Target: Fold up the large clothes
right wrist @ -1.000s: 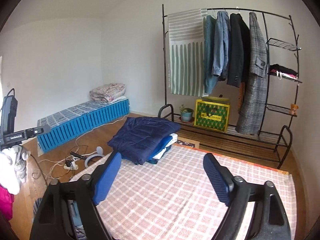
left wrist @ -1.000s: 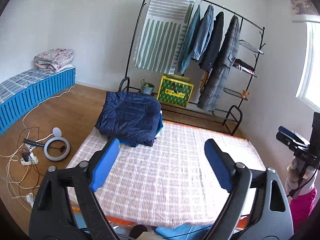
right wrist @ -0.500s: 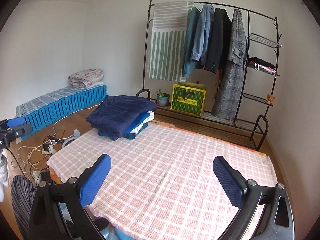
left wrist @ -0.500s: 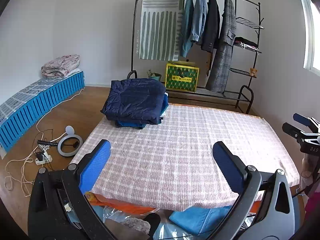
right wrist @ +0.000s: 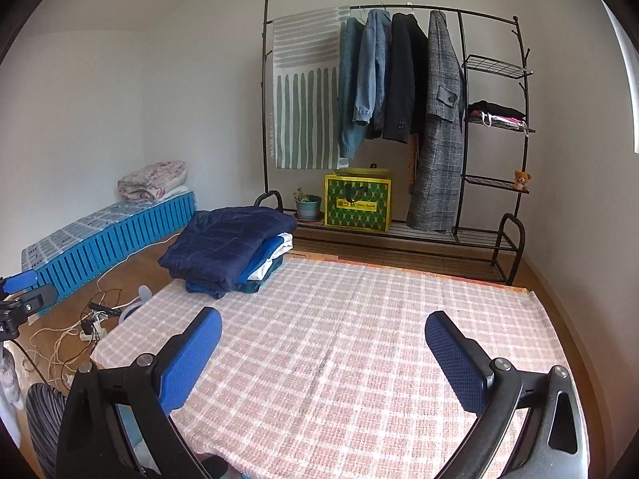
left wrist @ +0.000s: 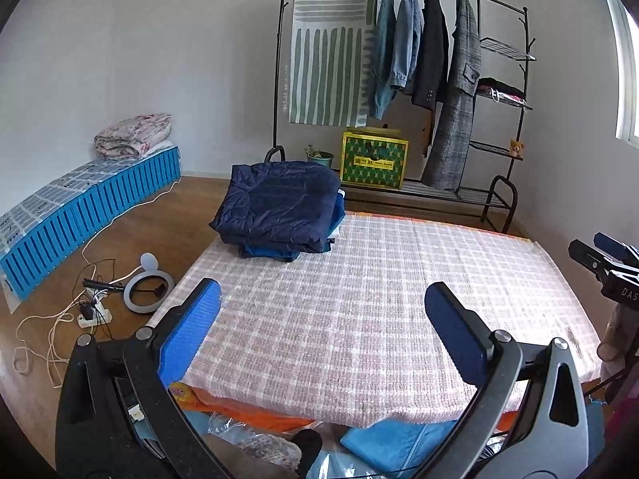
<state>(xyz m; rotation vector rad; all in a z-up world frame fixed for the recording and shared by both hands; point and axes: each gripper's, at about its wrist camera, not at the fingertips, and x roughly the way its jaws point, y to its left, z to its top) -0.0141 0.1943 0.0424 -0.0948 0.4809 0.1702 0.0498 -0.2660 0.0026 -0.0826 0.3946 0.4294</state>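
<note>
Bright, even daylight from window (left wrist: 629,80) at right; soft shadows. Heavy fisheye bend w/ black vignette corners. Sharp focus, slight glare on wall near window.

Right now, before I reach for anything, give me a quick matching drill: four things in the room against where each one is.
Things:
1. navy jacket
2. teddy bear
3. yellow-green box
4. floral quilt

Places:
A. on the blue bench by the wall
B. top of the folded pile, far left corner of the checked cloth
C. on a side shelf of the rack
D. on the rack's bottom shelf, beside the plant pot

Pairs: 1-B, 2-C, 3-D, 4-A
</note>
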